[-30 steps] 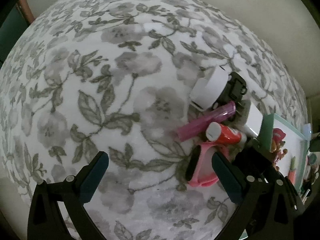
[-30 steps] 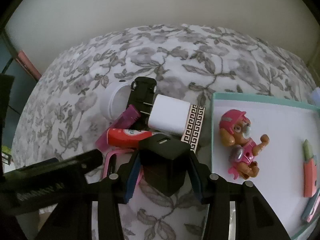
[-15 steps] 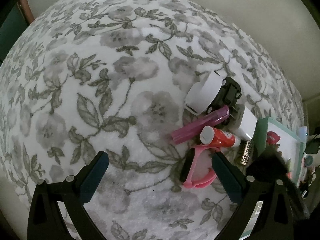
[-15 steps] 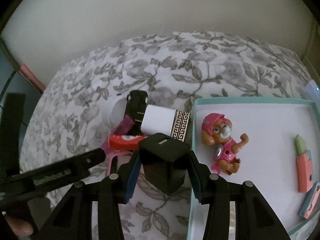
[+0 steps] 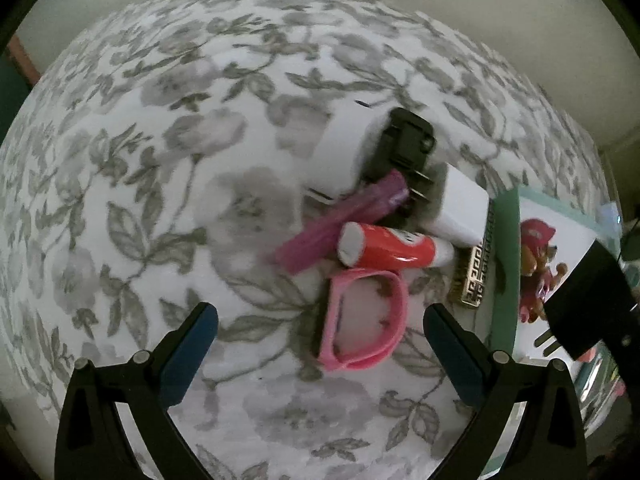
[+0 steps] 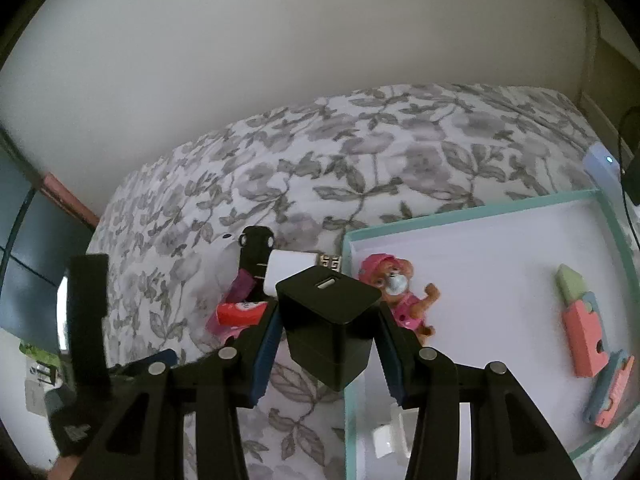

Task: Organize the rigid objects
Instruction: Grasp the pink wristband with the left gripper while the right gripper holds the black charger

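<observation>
While its blue-padded jaws stood wide apart with nothing between them, the left gripper [image 5: 320,328] pointed steeply down over the floral bedspread [image 5: 160,160]. At about 1 o'clock from it lay the pile: a pink band [image 5: 364,320] nearest, then a red tube [image 5: 388,248], a purple tube [image 5: 340,220], a white round piece [image 5: 344,160], a black toy car [image 5: 404,148], a white charger [image 5: 460,212] and a gold-patterned strip [image 5: 476,276]. Compared with a second earlier, that pile sat larger and nearer the middle of the left wrist view, with the band closer to the gap between the jaws.

Further right, the right gripper [image 6: 326,344] was clamped on a black charger [image 6: 326,320], its pads pressing the two side faces, port end away from the camera. Tilted downward, it held the charger above the left edge of the teal-rimmed tray [image 6: 472,210]. Inside the tray, a pink dog figure [image 6: 400,292] lay at 1 o'clock from the charger, and coral and blue blocks [image 6: 588,340] at 3 o'clock. Since the earlier frame, the held charger had risen and moved from over the pile toward the tray, the grip unchanged.
</observation>
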`<move>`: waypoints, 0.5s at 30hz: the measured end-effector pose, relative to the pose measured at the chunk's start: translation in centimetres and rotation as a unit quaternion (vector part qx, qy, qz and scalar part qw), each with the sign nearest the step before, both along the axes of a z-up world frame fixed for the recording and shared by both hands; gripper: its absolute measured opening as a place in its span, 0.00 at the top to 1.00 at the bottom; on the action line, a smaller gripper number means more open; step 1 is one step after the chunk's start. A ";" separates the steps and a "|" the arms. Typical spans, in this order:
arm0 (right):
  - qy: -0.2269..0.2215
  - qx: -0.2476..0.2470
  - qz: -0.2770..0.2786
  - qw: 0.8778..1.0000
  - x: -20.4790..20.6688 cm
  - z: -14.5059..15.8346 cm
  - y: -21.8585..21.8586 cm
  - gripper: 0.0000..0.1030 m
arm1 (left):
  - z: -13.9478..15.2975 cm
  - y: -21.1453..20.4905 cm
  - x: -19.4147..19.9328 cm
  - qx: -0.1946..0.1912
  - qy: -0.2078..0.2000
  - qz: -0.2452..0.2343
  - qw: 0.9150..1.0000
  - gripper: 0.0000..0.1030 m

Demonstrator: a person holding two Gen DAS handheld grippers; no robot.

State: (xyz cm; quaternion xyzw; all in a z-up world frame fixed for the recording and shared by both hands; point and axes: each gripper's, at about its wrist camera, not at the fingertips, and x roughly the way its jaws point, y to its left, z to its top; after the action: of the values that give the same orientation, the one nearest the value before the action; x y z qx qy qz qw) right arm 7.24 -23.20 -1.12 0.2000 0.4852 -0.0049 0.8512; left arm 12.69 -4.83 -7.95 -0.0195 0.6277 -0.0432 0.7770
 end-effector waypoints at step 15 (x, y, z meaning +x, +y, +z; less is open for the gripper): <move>0.002 0.022 -0.029 0.999 -0.8 -0.2 -2.3 0.53 | -2.0 -6.3 -0.5 0.047 -0.009 -0.066 0.997 0.50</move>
State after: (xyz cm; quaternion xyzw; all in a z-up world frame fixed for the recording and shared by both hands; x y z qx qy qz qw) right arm 6.47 -25.47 -1.32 0.2328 0.4812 -0.0195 0.8449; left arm 12.22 -11.12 -9.97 0.0590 0.6217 -0.0645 0.7783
